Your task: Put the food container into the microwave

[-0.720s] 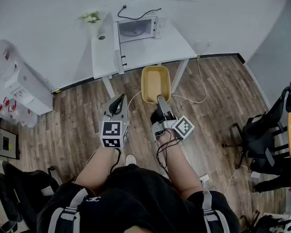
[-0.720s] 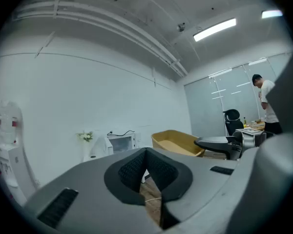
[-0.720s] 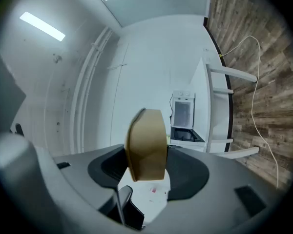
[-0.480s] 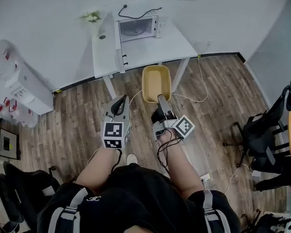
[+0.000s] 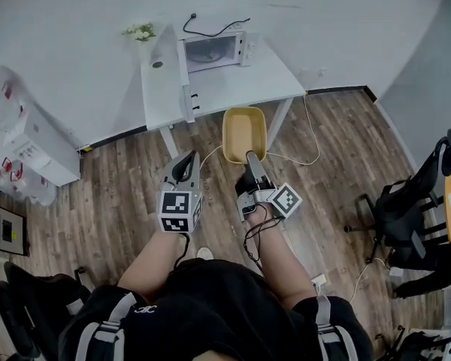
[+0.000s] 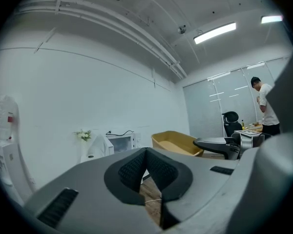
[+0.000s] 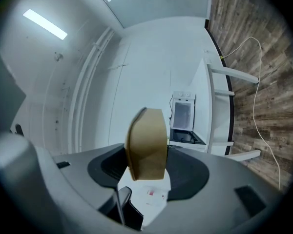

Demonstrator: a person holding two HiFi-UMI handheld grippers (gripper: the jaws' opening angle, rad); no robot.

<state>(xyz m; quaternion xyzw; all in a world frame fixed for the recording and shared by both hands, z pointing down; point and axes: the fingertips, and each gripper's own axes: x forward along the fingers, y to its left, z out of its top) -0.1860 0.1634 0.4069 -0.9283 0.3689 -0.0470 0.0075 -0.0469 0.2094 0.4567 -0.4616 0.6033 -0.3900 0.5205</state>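
Currently the person stands on the wood-plank floor (image 5: pixel 120 194), facing a white table (image 5: pixel 233 85) set against the wall, both grippers held out in front at about the same reach. Right gripper (image 5: pixel 249 158): jaws clamped on the near rim of the food container (image 5: pixel 244 130), one jaw on each side of its wall; the right gripper view shows the tan wall filling the gap between the pads. Container is tan, rectangular with rounded corners, open side up and empty, carried in the air over the floor just in front of the table's near edge, touching neither. Left gripper (image 5: pixel 185 160): jaws together, the pads meeting at their tips, nothing between them; it sits to the left of the container and clear of it. Microwave (image 5: pixel 214 51) stands at the back of the table by the wall, well apart from the container, its door (image 5: pixel 186 81) swung open to the left and the cavity visible. Small bunch of flowers (image 5: pixel 139 31) at the table's far left corner. Pale cable (image 5: pixel 308 138) trails over the floor right of the table. Black office chair (image 5: pixel 406 209) far right. Another person (image 6: pixel 264 106) stands in the background of the left gripper view.
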